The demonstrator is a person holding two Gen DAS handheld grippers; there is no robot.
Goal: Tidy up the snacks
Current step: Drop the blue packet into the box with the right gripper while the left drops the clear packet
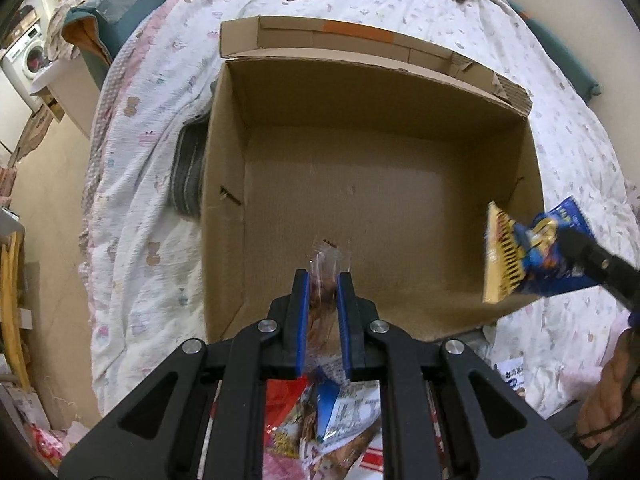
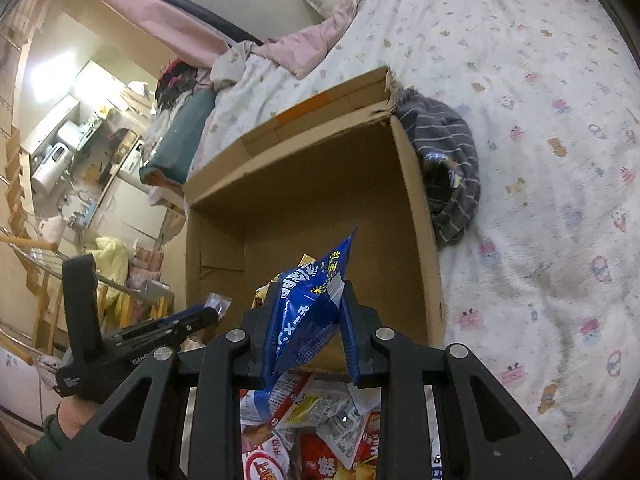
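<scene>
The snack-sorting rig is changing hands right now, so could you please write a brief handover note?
Left gripper: shut on a clear-wrapped snack, over the near edge of the cardboard box.
Right gripper: shut on a blue snack bag, also at the box.
The box on the bed looks empty.
Left: drop both in, then clear the snack pile below the grippers.

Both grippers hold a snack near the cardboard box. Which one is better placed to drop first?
Left, probably. The left gripper holds its clear snack packet already over the cardboard box floor. The right gripper with the blue snack bag is only at the box's edge.
</scene>
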